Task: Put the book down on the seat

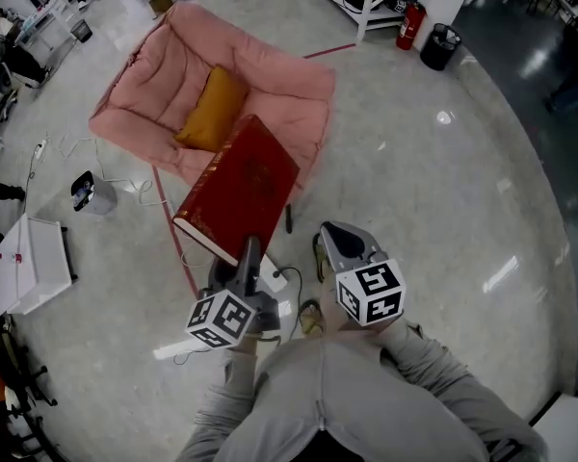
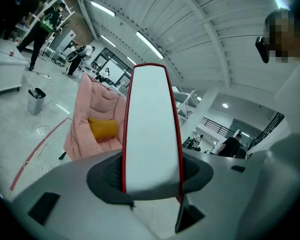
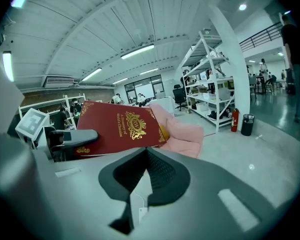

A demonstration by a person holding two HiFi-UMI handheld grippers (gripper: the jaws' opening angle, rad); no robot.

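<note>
A large red book with gold print on its cover hangs tilted in the air in front of the pink seat. My left gripper is shut on the book's near edge. In the left gripper view the white page edge of the book stands upright between the jaws of the left gripper. A yellow cushion lies on the seat. My right gripper is beside the book on the right, shut and empty. The right gripper view shows the book, the seat and the closed right gripper.
A red tape line and cables run on the floor beside the seat. A small bin and a white case stand at the left. A fire extinguisher and a black bin stand at the far right by white shelving.
</note>
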